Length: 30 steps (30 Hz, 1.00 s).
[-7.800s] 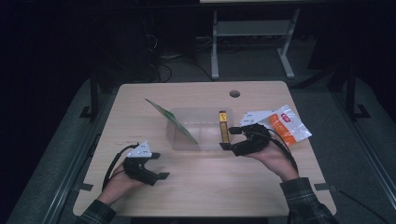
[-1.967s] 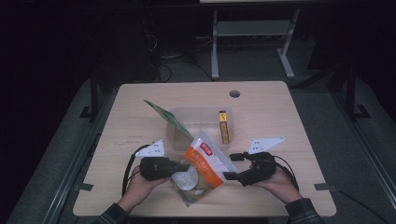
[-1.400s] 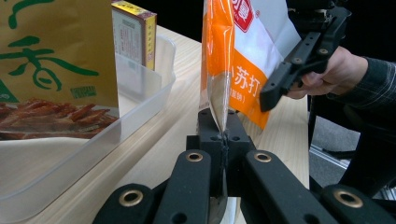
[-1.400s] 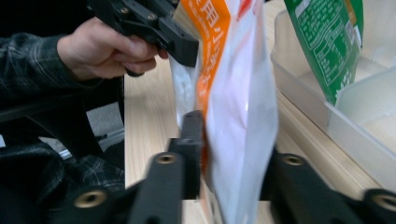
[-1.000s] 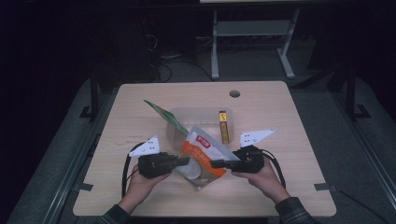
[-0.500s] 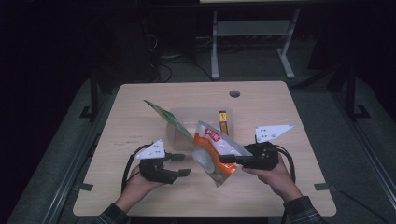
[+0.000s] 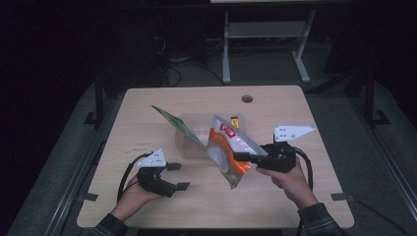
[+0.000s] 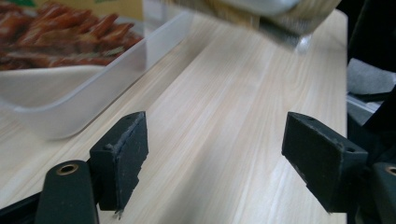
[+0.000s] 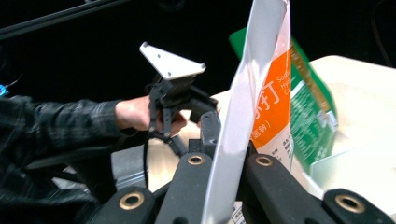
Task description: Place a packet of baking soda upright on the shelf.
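Packing looks half done — my right gripper (image 7: pixel 239 157) pinches the orange snack bag (image 7: pixel 227 155) aloft beside the clear tub (image 7: pixel 189 147), my left gripper (image 7: pixel 178 176) gapes empty — bag not yet inside.

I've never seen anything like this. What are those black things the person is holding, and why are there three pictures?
A person sits at a wooden table holding a hand-held claw in each hand. One picture looks down from above; the other two come from small cameras riding on each claw. The right claw is shut on the edge of an orange and white snack bag, holding it up beside a clear plastic tub. A green packet leans in that tub, and a small yellow pack lies behind. The left claw is open and holds nothing; its own camera shows the two black jaws wide apart above bare wood.
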Motion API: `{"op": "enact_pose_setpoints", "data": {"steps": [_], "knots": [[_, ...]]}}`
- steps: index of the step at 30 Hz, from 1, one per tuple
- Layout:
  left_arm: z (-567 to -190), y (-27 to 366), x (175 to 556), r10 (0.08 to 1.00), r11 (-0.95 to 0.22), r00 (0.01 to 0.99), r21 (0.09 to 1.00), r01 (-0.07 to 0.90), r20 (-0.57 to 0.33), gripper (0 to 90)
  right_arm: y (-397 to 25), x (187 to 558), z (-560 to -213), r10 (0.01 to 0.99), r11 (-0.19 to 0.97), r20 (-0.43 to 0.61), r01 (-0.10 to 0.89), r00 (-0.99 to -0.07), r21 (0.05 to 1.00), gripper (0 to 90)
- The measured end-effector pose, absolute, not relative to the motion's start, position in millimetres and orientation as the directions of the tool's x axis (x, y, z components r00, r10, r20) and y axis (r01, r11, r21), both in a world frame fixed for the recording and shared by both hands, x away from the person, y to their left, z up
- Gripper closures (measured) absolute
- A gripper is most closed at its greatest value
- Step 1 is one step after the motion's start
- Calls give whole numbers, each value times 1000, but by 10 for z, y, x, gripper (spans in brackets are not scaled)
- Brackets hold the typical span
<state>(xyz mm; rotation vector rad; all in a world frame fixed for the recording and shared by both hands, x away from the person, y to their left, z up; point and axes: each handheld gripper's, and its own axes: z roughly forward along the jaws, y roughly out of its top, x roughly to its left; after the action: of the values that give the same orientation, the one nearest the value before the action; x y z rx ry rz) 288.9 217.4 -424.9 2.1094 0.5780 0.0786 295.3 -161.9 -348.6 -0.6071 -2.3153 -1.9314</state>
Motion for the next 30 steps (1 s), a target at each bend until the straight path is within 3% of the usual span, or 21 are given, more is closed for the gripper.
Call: {"op": "enact_pose_setpoints", "data": {"steps": [14, 30], "knots": [[-4324, 2235, 2928, 451, -494, 880, 779, 386, -150, 182, -1499, 3376, -3333, 403, 84, 280, 340, -871, 937, 900], [-4354, 2277, 2960, 454, -491, 878, 781, 386, -149, 176, -1393, 3762, -3395, 485, 47, 298, 364, -822, 930, 900]]}}
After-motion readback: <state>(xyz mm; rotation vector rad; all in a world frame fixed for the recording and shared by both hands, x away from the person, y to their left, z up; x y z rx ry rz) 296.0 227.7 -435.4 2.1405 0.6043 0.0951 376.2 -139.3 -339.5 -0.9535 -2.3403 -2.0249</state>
